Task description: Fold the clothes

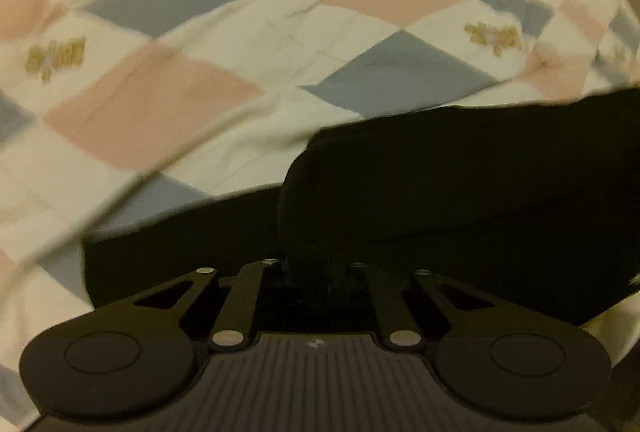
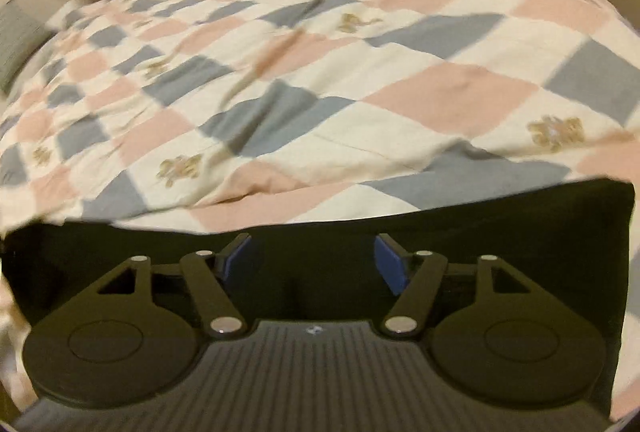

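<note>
A black garment [image 1: 460,192] lies on a bed covered by a checked quilt [image 1: 248,44] of pink, grey-blue and cream diamonds, as a person works it with two hand-held tools. The left tool [image 1: 306,264] has its fingers drawn close together on a raised fold of the dark cloth, which bulges up just ahead of it. The right tool [image 2: 314,260] stands wide apart over the garment's flat edge, its blue pads [image 2: 390,264] bare and gripping nothing.

With only one side pinched, the risk appears to be a lopsided fold: lifting from the left alone could drag the garment across the quilt and bunch it. The cloth is dark on dark fingers, so how much fabric is caught cannot be judged, and a shallow pinch might slip. The wrinkled quilt could also be snagged along with the garment.
</note>
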`<action>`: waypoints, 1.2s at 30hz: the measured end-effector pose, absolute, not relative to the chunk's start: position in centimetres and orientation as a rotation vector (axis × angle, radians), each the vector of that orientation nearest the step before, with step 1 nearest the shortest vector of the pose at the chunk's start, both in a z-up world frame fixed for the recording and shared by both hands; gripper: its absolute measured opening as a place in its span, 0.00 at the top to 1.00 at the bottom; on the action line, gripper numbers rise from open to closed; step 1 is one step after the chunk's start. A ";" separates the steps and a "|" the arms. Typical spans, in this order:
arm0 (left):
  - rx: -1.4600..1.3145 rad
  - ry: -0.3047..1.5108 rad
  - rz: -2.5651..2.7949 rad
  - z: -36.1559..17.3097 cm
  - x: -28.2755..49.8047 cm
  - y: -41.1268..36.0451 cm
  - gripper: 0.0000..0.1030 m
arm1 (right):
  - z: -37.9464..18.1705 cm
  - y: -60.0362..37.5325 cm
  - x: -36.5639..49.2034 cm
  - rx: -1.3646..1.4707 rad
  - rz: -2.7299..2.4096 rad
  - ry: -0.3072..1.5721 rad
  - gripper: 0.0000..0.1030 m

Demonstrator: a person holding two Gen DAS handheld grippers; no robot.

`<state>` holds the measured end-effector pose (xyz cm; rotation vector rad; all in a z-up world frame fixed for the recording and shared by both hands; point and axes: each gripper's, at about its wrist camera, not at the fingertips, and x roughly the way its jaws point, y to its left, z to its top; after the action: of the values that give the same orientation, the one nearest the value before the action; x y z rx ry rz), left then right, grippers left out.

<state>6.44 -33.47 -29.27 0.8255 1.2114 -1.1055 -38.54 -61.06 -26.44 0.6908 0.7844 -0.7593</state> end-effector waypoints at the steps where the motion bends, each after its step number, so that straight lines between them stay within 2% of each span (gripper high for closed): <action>1: 0.852 1.158 -1.143 -28.0 6.8 -34.3 0.92 | -26.5 -61.3 -38.6 0.710 -0.778 0.777 0.38; 5: 0.880 0.880 -1.182 -20.7 12.9 -39.9 0.89 | -26.2 -61.5 -39.0 0.726 -0.865 0.761 0.38; 7: 0.903 0.757 -1.135 -19.0 17.1 -42.4 0.87 | -26.1 -61.9 -39.3 0.755 -0.911 0.730 0.38; 9: 0.946 0.644 -1.084 -18.5 20.4 -44.7 0.59 | -26.3 -62.5 -39.5 0.781 -0.946 0.703 0.37; 10: 0.963 0.652 -1.079 -19.0 21.7 -45.6 0.55 | -26.3 -62.8 -39.4 0.788 -0.956 0.698 0.36; 13: 1.038 0.684 -1.038 -21.9 23.1 -46.5 0.57 | -26.6 -64.0 -38.6 0.740 -0.954 0.750 0.35; 15: 1.036 0.767 -1.039 -24.3 23.2 -45.9 0.49 | -26.8 -65.3 -38.3 0.693 -0.946 0.805 0.32; 18: 0.991 0.899 -1.021 -27.6 22.9 -44.5 0.49 | -27.1 -67.7 -38.3 0.610 -0.936 0.887 0.28; 22: 0.824 1.059 -1.018 -30.1 22.7 -44.2 0.44 | -28.1 -71.2 -39.3 0.574 -0.963 0.940 0.27; 24: 0.693 1.101 -1.013 -30.3 22.8 -44.9 0.35 | -28.7 -72.3 -39.8 0.615 -0.975 0.926 0.27; 29: 0.306 1.161 -0.935 -32.1 25.1 -47.1 0.28 | -30.1 -72.2 -39.8 0.723 -0.988 0.864 0.25; 32: 0.193 1.192 -0.867 -34.5 26.3 -48.6 0.30 | -30.1 -70.2 -39.3 0.783 -0.980 0.784 0.25; 34: 0.157 1.209 -0.828 -36.3 26.9 -49.3 0.56 | -30.2 -68.4 -39.2 0.836 -0.987 0.725 0.25; 35: 0.172 1.187 -0.811 -36.5 26.6 -49.4 0.89 | -30.2 -67.6 -39.1 0.859 -0.990 0.703 0.25; 36: 0.170 1.148 -0.827 -35.7 26.3 -48.9 0.90 | -30.3 -66.8 -39.0 0.882 -0.991 0.686 0.25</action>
<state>26.26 -48.95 -35.71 0.1703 1.1479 -0.8274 -39.04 -66.75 -30.26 0.8820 0.6862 -0.9911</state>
